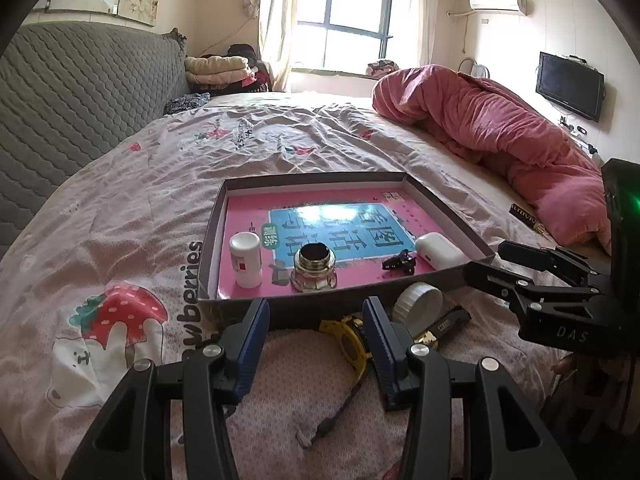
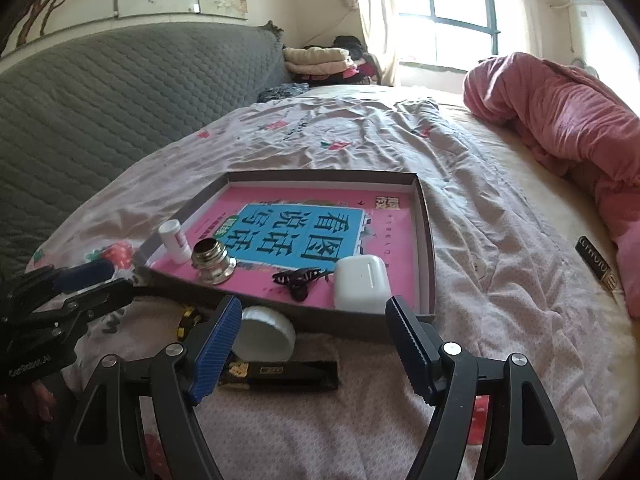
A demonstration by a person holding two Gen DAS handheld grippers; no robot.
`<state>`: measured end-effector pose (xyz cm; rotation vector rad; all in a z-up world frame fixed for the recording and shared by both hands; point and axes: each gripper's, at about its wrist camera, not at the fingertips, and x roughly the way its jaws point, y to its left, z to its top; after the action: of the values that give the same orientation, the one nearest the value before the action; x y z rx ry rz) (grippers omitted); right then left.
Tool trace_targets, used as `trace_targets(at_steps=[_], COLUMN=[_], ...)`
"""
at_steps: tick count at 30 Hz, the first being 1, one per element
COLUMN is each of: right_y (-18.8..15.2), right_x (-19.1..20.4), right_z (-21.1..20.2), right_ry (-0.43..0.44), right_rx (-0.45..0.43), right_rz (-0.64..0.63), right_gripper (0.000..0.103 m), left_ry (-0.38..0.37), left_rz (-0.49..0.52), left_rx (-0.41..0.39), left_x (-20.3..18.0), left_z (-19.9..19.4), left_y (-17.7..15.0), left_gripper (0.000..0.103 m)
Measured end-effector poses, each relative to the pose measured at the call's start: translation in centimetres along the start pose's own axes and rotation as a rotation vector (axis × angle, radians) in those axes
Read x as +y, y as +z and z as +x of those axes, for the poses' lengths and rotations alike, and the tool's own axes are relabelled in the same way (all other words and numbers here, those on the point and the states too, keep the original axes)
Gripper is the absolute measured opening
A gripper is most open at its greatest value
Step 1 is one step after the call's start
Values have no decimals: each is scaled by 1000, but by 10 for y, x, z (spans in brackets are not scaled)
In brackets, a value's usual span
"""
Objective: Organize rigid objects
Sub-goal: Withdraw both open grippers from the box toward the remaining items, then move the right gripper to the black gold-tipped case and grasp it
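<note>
1. Four items are already sitting inside the shallow tray (image 1: 448, 204): a white bottle (image 1: 245, 259), a glass jar (image 1: 314, 266), a black clip (image 1: 400, 262) and a white case (image 1: 438, 251). All are crowding the near wall.
2. Three items are lying loose on the bedspread (image 1: 120, 208) just outside that wall: a white lid (image 2: 264, 336), a black box (image 2: 288, 374) partly under the lid, and a yellow watch (image 1: 350, 340) with its strap trailing toward the viewer.
3. The left gripper (image 1: 316, 316) is hovering with its jaws standing wide and nothing between the pads; the watch is lying just beside its right finger.
4. The right gripper (image 2: 314, 320) is holding its jaws very wide and is gripping nothing; the lid is sitting just inside its left finger.
5. Risk: the lid is resting on its edge against the tray wall, so an off-centre squeeze is likely sending it rolling.
6. Risk: the soft bedding is giving under load, so a downward push is probably tilting the tray and toppling the upright bottle.
7. Risk: the two grippers are working near each other, so reaching at once is inviting a collision.
8. Risk: the watch strap is liable to snag on the tray wall.
</note>
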<state>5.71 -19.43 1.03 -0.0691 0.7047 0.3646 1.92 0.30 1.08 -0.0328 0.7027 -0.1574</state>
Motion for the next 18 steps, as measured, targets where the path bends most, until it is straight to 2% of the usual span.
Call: trace_targets(at_steps=[6,18], right_y=[-8,-28], right_x=[7,29], right_z=[-2,-6], right_ry=[7,5], right_rx=[27,66], right_rz=[-40,-205], right_gripper=[76,76], left_ry=[-3,-15], left_rz=[14,19], left_rx=[6,19], left_x=[-2,-5], left_z=[-5,-14], left_y=[-3,-8], left_gripper=[48,48])
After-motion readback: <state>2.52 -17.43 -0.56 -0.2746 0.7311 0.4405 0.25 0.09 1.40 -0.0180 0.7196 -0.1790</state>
